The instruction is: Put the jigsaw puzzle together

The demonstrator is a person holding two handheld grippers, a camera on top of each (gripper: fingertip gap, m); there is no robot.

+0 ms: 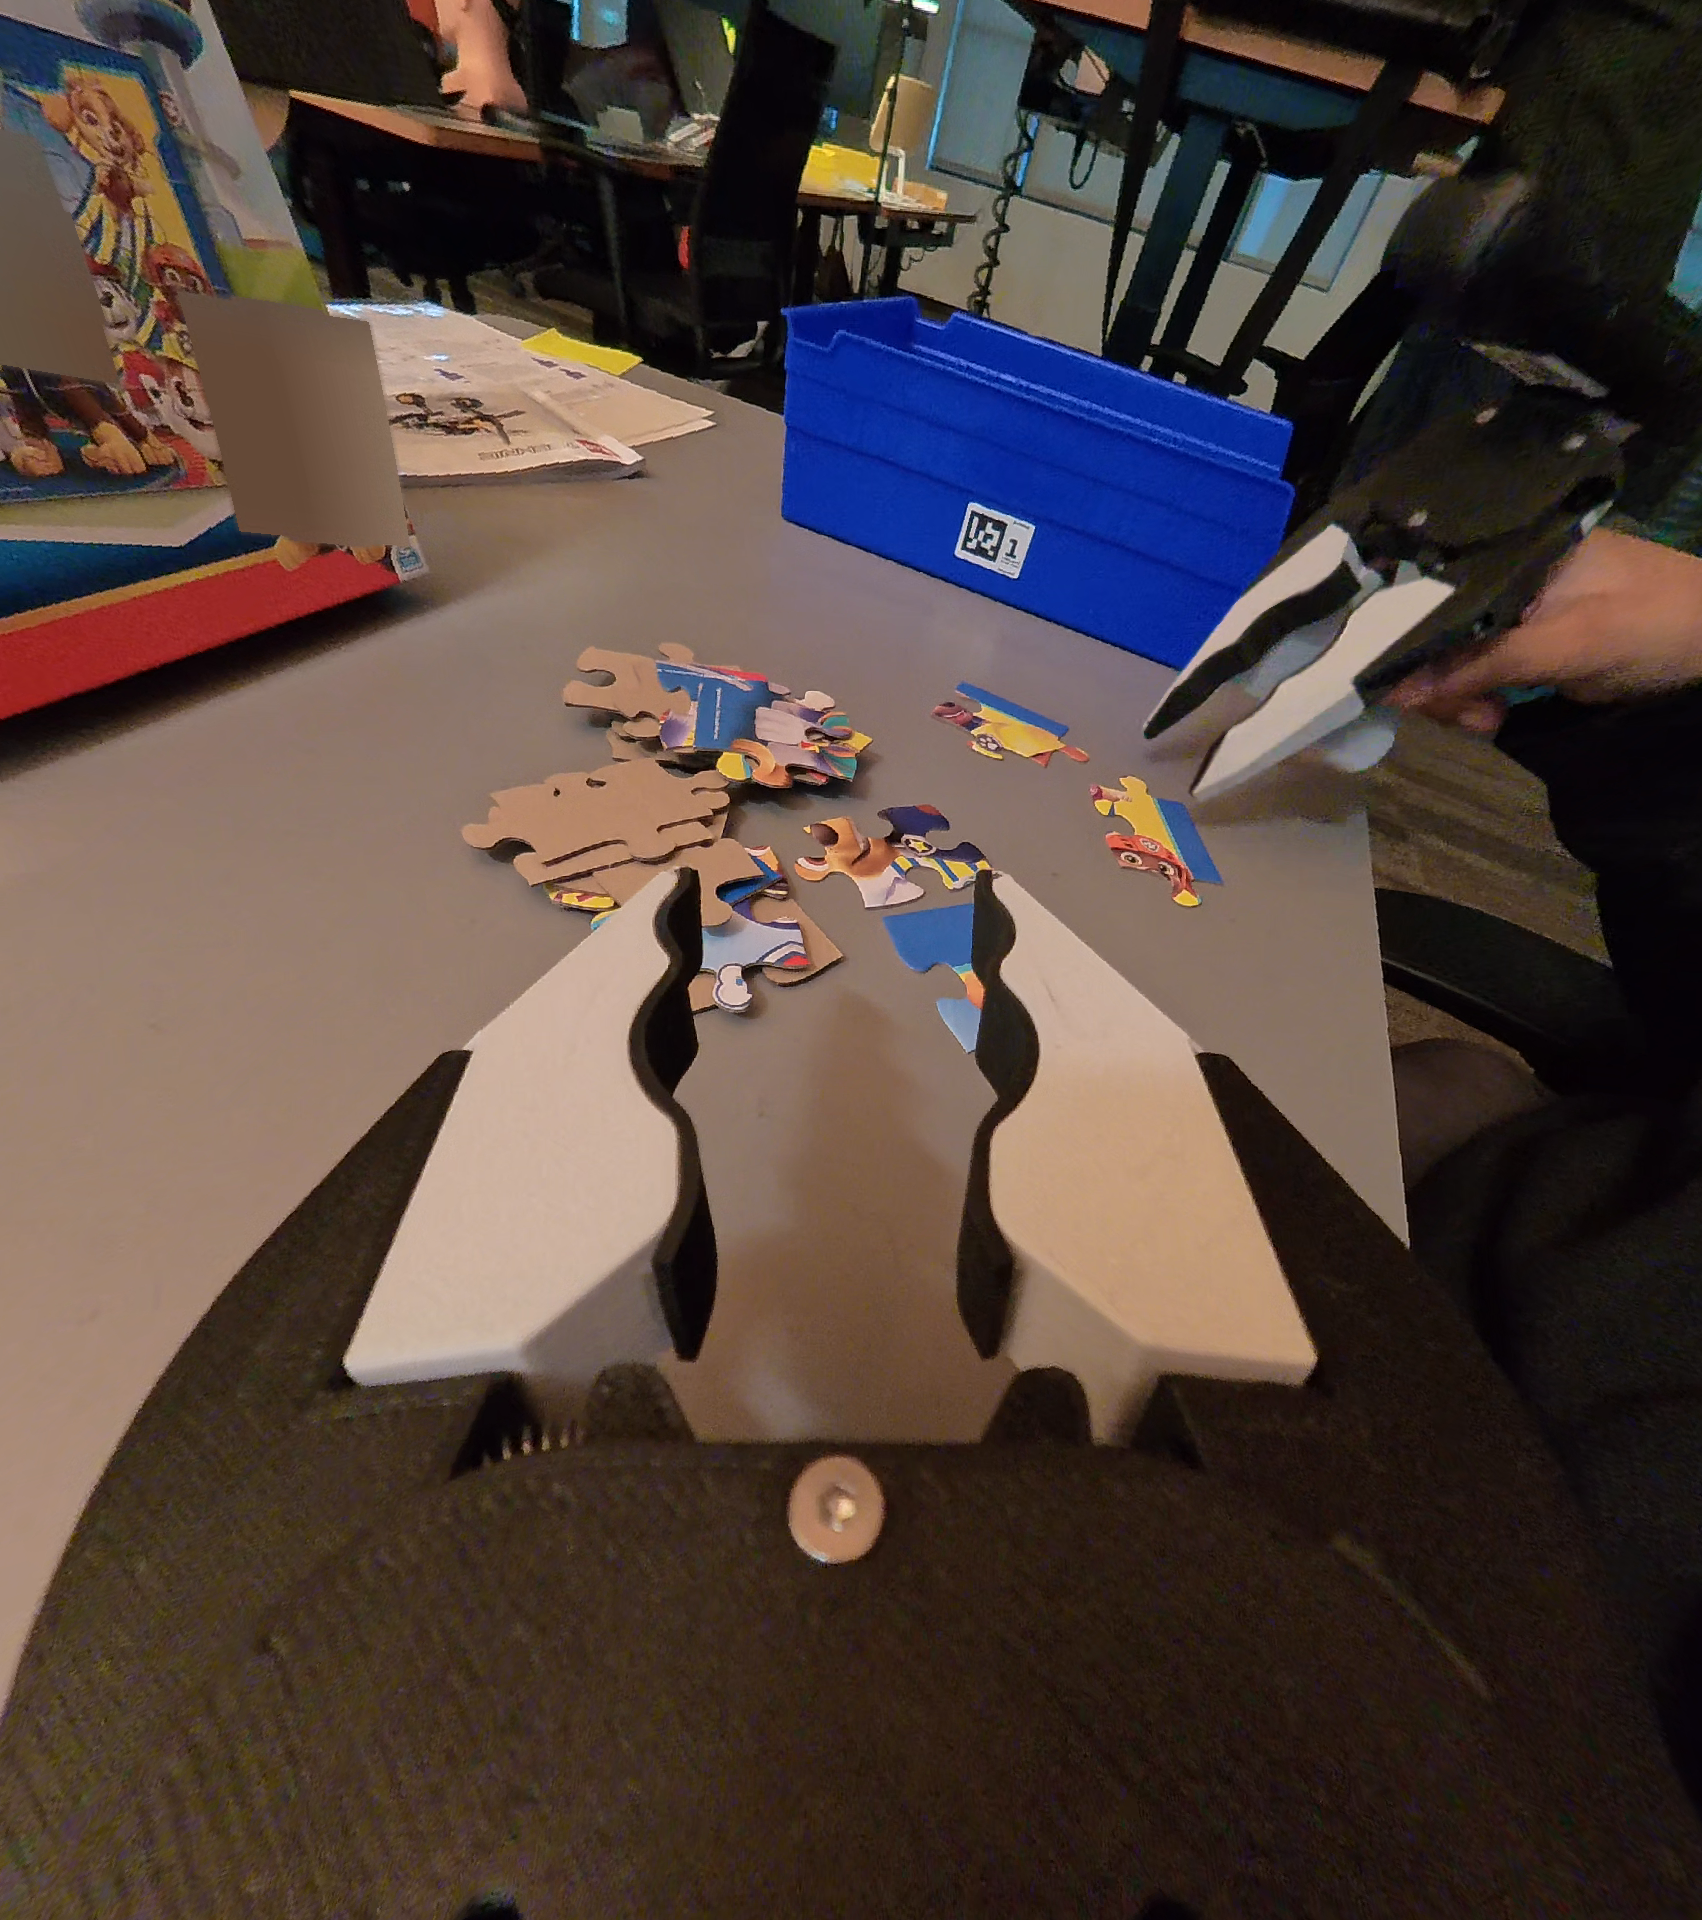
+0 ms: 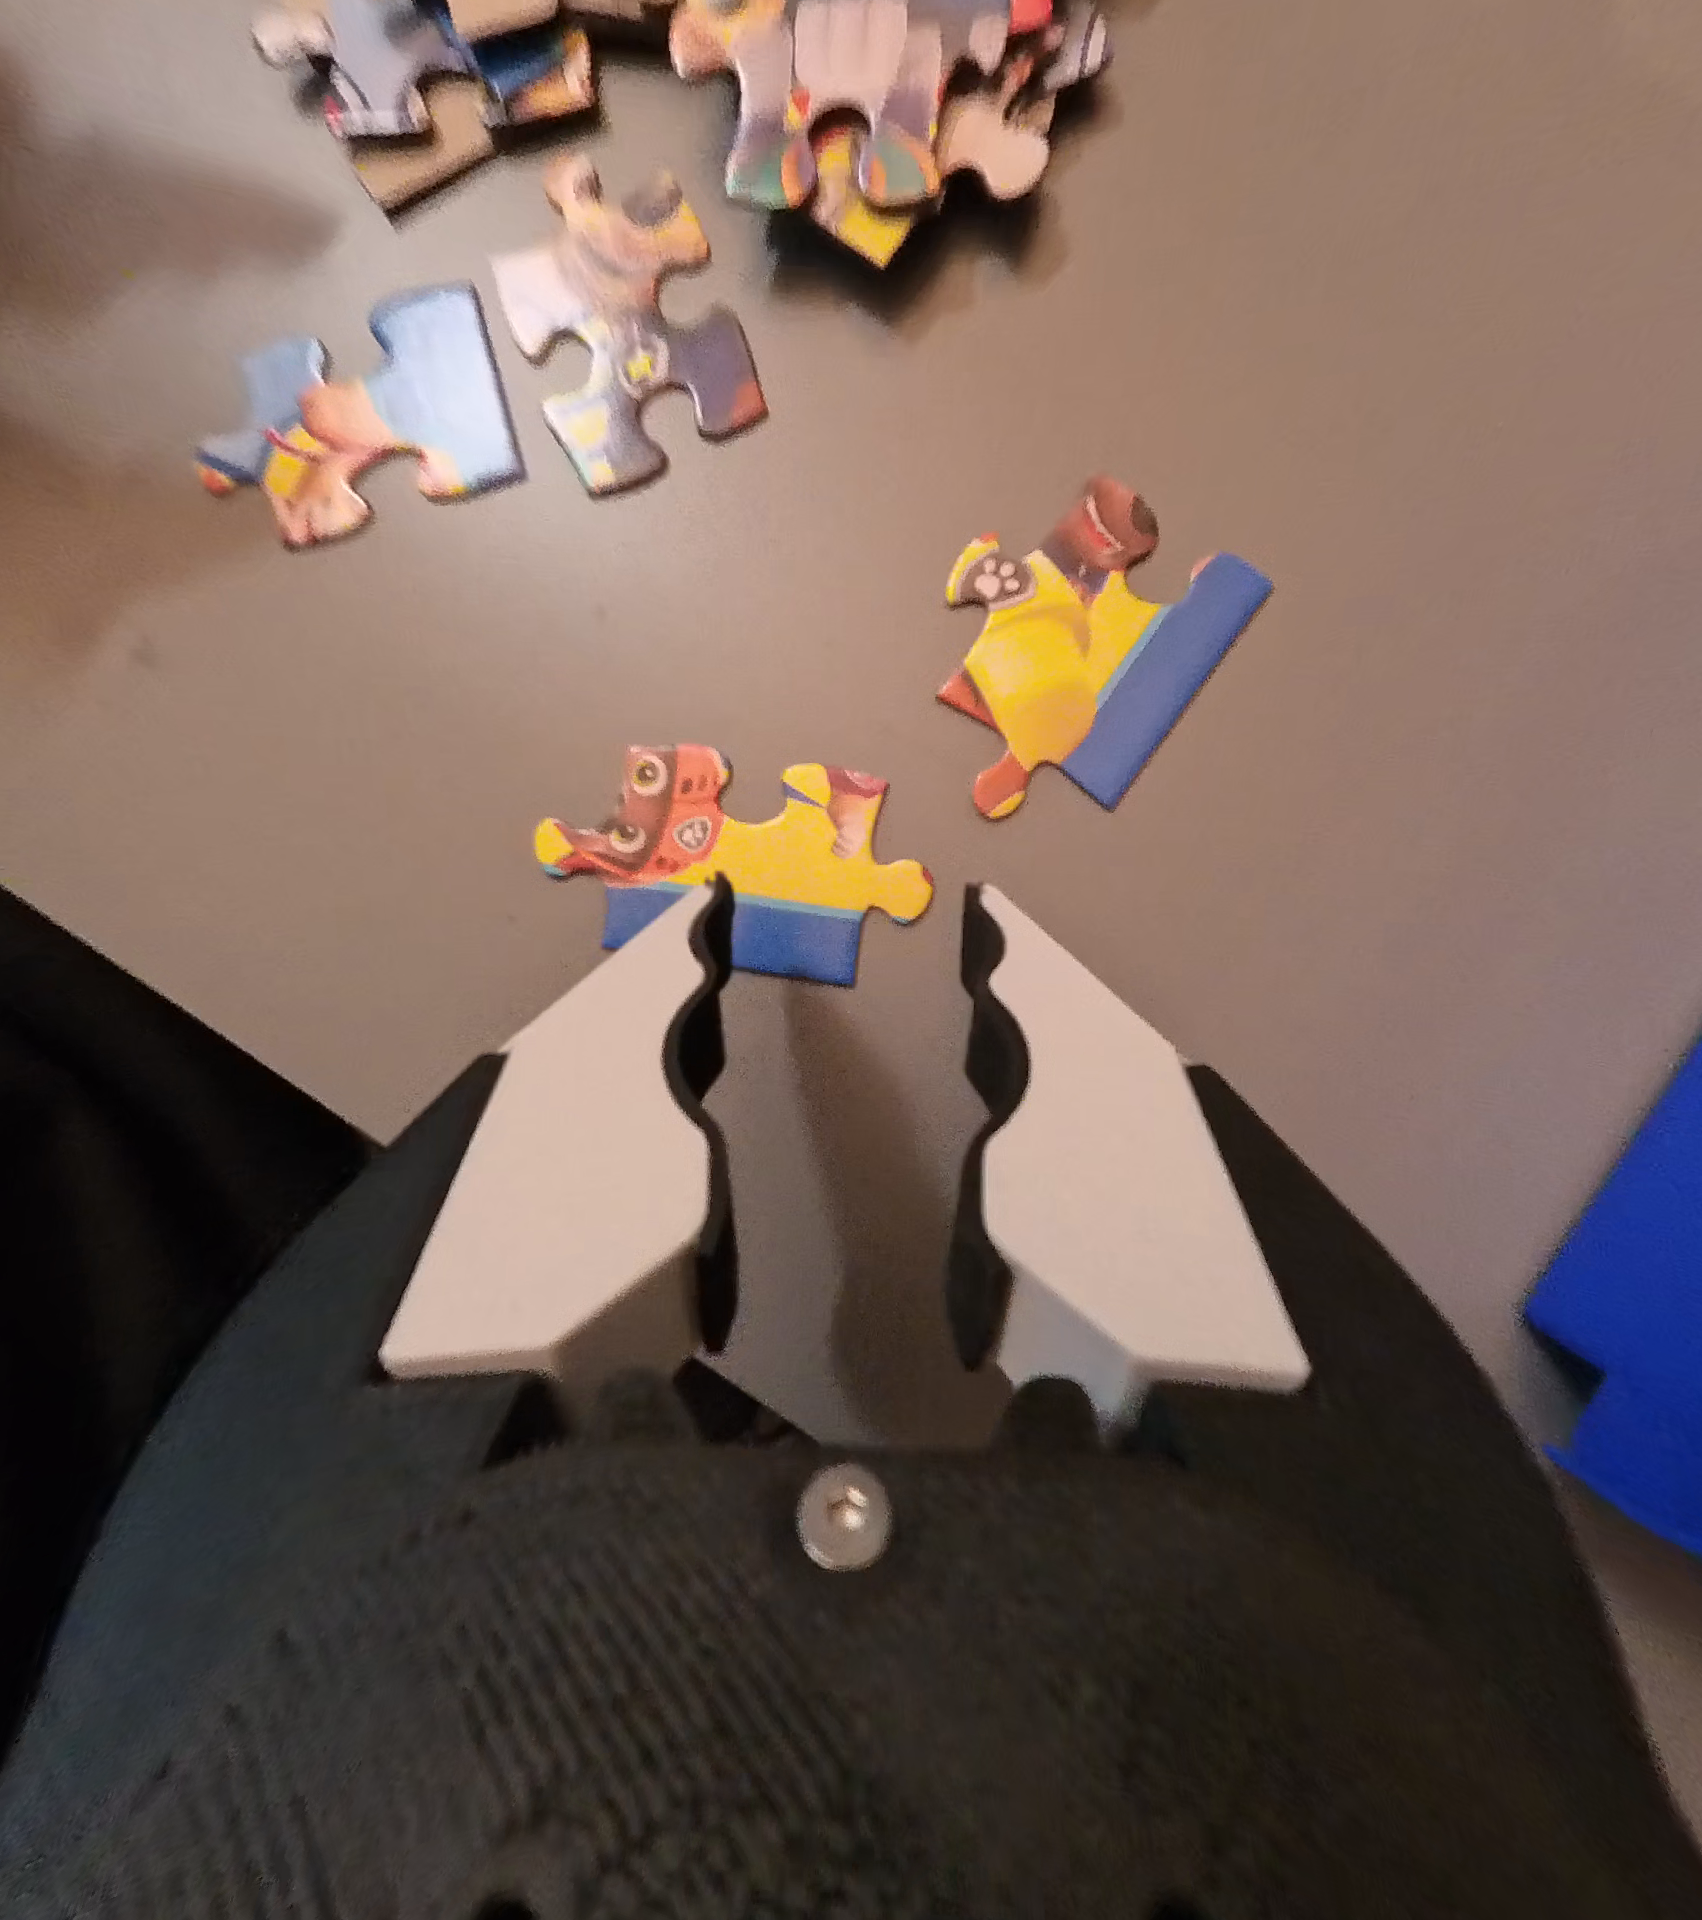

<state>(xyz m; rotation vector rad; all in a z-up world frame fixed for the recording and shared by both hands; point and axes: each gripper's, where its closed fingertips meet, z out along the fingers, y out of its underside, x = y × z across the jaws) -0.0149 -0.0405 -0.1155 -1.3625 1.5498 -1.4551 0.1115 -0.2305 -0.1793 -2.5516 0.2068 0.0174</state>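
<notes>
The grey worktop [image 1: 203, 935] fills most of both views; in the left wrist view a colourful puzzle box [image 1: 99, 416] leans at the upper left, with printed leaflets [image 1: 514, 405] just right of it, and a blue bin [image 1: 1023, 468] stands at the upper centre; a heap of puzzle pieces [image 1: 681, 769], several face down and brown, lies in the middle of the frame, with single pieces scattered to its right.

The left gripper [image 1: 831, 883] hangs low over the near edge of the heap, jaws spread wide and holding nothing; a pale blue piece [image 1: 764, 956] lies just inside its left finger, and a blue-cornered piece [image 1: 940, 956] is partly hidden behind its right finger; it points forward and slightly down, roughly level.

The right gripper [image 2: 842, 894] shows at the right edge of the left wrist view, in a hand [image 1: 1636, 634], tilted steeply down toward the worktop; its jaws are spread and empty; in its own view, a yellow and blue piece with a red pup [image 2: 753, 883] lies flat right at the tips, the left finger [image 2: 618, 1039] overlapping its blue strip, the right finger clear of it; a second yellow and blue piece [image 2: 1096, 665] lies apart at the centre right.

Judging from this, any pick of so flat a piece would call for a steep, low approach, one fingertip catching an edge; the right view is blurred, so contact cannot be told.
</notes>
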